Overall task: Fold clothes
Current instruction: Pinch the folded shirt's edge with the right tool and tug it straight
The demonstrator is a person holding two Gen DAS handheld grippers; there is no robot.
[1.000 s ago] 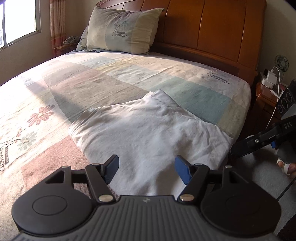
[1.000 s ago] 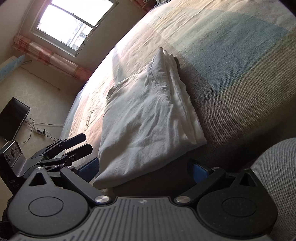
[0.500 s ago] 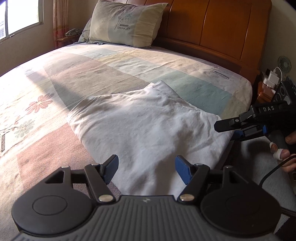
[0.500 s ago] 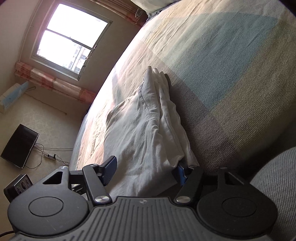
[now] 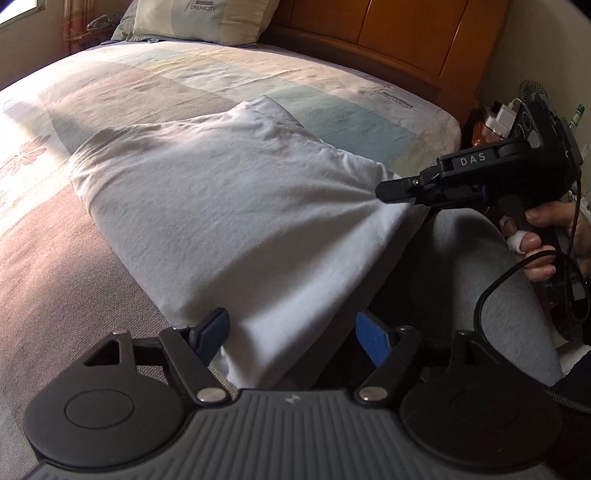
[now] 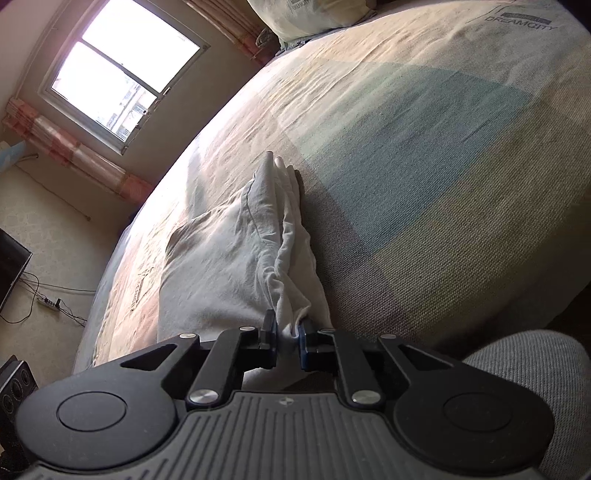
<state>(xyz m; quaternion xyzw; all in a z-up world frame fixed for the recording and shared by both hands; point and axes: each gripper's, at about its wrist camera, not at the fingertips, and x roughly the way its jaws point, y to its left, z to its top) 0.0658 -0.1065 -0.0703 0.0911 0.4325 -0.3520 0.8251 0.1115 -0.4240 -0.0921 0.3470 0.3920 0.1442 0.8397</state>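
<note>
Your right hand-held gripper (image 6: 287, 341) pinches the white garment's (image 5: 229, 206) corner at the bed's (image 5: 55, 280) edge; your left hand-held gripper (image 5: 291, 334) is spread around the near corner. Pinch it squarely, then lift evenly.

"DREAMCITY" is printed on the pillow (image 5: 199, 16) and on the sheet (image 6: 517, 18) near it. "DAS" marks the right gripper (image 5: 397, 192).

The bed (image 5: 110, 240) carries a pastel patchwork cover printed with flowers. A wooden headboard (image 5: 406, 33) stands at its head edge, with a pillow (image 5: 207, 16) against it. A bright window (image 6: 118, 77) with a striped curtain (image 6: 74, 155) lights the cream wall. A power strip (image 6: 48, 302) lies on the floor.
</note>
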